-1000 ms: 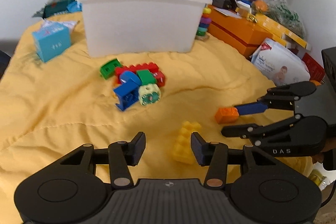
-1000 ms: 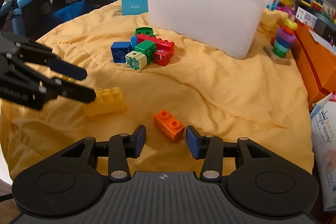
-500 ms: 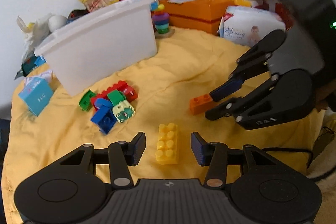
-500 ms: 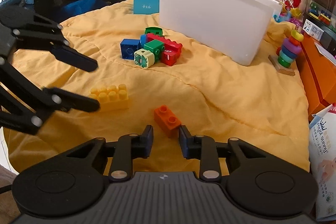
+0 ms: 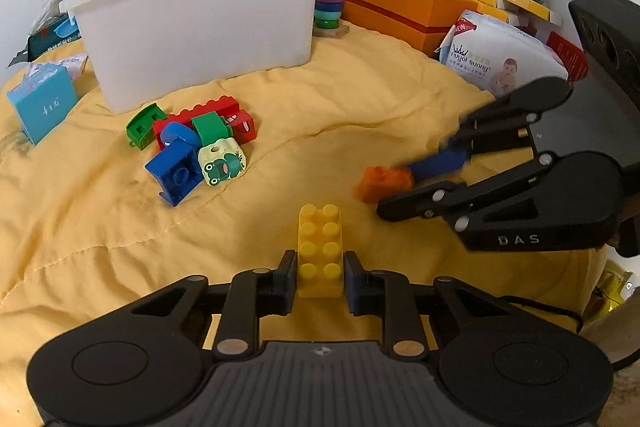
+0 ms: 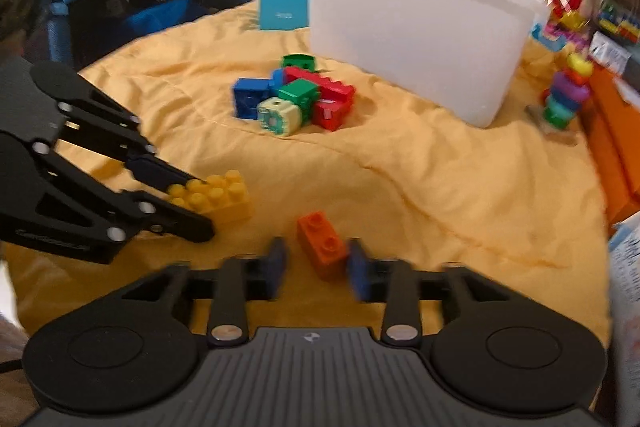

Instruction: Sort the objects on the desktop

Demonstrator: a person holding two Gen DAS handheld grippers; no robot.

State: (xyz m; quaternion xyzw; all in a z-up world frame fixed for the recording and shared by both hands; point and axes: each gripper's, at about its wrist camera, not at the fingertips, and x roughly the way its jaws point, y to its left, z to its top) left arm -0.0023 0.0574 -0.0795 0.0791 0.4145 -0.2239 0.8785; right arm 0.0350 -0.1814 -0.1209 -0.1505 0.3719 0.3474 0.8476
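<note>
Both claws bracket bricks: L claw (image 5: pixel 320 277) pinches yellow brick (image 5: pixel 320 251), R claw (image 6: pixel 316 265) loose round orange brick (image 6: pixel 322 243).

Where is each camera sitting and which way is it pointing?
Left wrist: on the left tool, looking forward over the yellow brick between its fingers toward the white bin; the right tool enters from the right.
Right wrist: on the right tool, looking over the orange brick toward the bin; the left tool enters from the left.
Shared: both bricks, the block pile, the bin, the yellow cloth.
</note>
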